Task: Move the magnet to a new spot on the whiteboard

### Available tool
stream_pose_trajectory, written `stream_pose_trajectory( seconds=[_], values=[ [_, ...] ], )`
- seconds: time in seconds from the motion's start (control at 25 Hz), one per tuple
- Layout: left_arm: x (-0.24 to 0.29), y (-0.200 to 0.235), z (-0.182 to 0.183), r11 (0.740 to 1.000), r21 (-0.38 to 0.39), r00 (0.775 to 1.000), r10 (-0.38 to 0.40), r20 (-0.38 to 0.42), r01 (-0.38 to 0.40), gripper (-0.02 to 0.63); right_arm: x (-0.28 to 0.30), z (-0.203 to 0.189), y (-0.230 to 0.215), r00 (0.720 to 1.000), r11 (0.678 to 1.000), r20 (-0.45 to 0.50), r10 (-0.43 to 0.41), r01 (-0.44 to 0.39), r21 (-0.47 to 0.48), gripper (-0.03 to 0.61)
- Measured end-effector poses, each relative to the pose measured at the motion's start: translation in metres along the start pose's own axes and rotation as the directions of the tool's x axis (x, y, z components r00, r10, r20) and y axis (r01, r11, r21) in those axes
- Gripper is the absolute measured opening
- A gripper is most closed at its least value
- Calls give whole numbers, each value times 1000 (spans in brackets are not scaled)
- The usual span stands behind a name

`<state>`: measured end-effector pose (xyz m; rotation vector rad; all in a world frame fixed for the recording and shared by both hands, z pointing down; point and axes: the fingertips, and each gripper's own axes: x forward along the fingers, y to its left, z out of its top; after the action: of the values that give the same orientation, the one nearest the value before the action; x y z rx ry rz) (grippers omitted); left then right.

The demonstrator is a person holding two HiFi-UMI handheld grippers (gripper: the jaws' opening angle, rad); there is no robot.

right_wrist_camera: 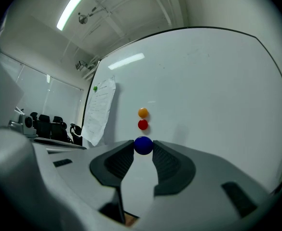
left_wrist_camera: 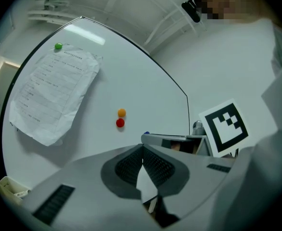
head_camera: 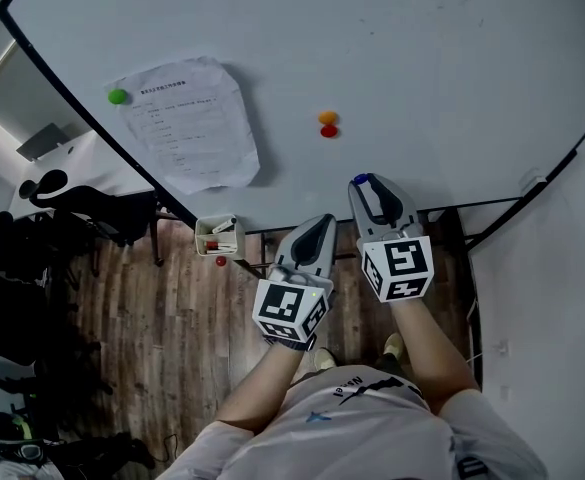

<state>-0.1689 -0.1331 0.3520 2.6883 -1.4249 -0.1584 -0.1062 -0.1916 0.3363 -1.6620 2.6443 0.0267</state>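
A blue magnet [right_wrist_camera: 143, 145] sits pinched between the tips of my right gripper [right_wrist_camera: 143, 146], which is shut on it; the same blue magnet [head_camera: 360, 180] shows at the tip of the right gripper [head_camera: 362, 182] in the head view, held a little off the whiteboard [head_camera: 422, 68]. On the board, an orange magnet [head_camera: 327, 117] sits just above a red magnet [head_camera: 329, 130]. My left gripper [head_camera: 322, 220] hangs lower, below the board's bottom edge; its jaws meet at the tips with nothing between them [left_wrist_camera: 142, 147].
A green magnet [head_camera: 118, 96] pins a printed sheet [head_camera: 190, 123] to the board's left part. A small white tray [head_camera: 217, 236] with markers hangs at the board's lower edge. Black chairs [head_camera: 82, 213] stand on the wooden floor to the left.
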Motion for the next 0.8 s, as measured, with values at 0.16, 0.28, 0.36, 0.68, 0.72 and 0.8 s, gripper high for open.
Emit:
stream_pose_trajectory(
  seconds=[0.16, 0.28, 0.36, 0.68, 0.72, 0.8],
  values=[
    [1, 13, -4, 1000, -4, 1000, 12, -7, -12, 12, 17, -6, 3, 1000, 1000, -10, 5, -5, 6, 129],
    [2, 22, -5, 1000, -9, 1000, 18, -12, -18, 12, 31, -13, 5, 1000, 1000, -23, 7, -7, 11, 129],
    [5, 28, -8, 1000, -13, 1000, 22, -17, -22, 12, 41, -17, 4, 1000, 1000, -30, 7, -7, 13, 129],
    [10, 57, -18, 999, -28, 998, 40, -46, -42, 12, 81, -26, 1, 999, 999, -49, -12, 13, 29, 129],
    [10, 61, -19, 999, -30, 998, 42, -48, -44, 12, 84, -28, 1, 999, 999, -51, -17, 18, 30, 129],
    [10, 67, -21, 998, -34, 998, 43, -51, -45, 12, 88, -29, 1, 998, 999, -51, -31, 32, 31, 129]
  ],
)
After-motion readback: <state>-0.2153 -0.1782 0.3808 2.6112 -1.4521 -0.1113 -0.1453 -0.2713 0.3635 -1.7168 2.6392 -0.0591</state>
